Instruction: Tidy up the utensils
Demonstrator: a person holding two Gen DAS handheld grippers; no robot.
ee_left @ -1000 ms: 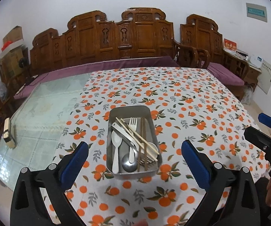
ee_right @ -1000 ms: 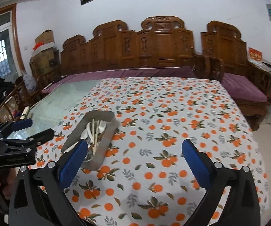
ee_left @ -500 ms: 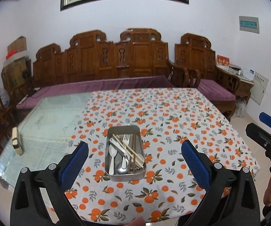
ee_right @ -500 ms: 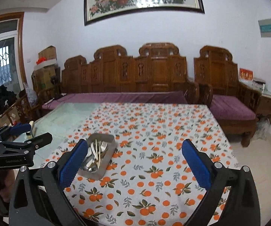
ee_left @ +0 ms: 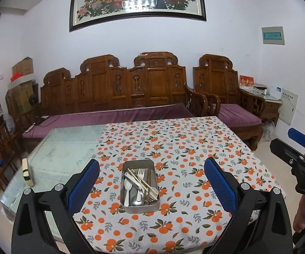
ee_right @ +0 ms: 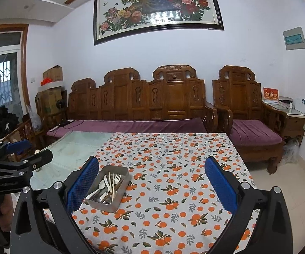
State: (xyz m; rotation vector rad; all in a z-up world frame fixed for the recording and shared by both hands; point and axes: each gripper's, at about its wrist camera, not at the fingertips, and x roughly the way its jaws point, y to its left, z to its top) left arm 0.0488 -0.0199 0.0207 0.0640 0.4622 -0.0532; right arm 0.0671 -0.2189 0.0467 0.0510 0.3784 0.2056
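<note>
A metal tray [ee_left: 125,202] stands on the orange-print tablecloth [ee_left: 184,154] near the table's front edge. It holds a white fork [ee_left: 140,174], a white spoon [ee_left: 127,187], a metal spoon [ee_left: 135,200] and chopsticks [ee_left: 150,187] in a heap. The same tray [ee_right: 118,201] shows in the right wrist view. My left gripper [ee_left: 151,187] is open and empty, held back from and above the tray. My right gripper [ee_right: 151,185] is open and empty, to the right of the tray, and it also shows in the left wrist view [ee_left: 294,146].
The left part of the table is bare glass [ee_left: 67,148] with a small block [ee_left: 27,172] at its left edge. A carved wooden bench [ee_left: 120,89] with a purple cushion stands behind the table, an armchair [ee_left: 233,97] to the right.
Both grippers have pulled back and risen away from the table, so the tray looks smaller and farther. Both stay open and empty.
</note>
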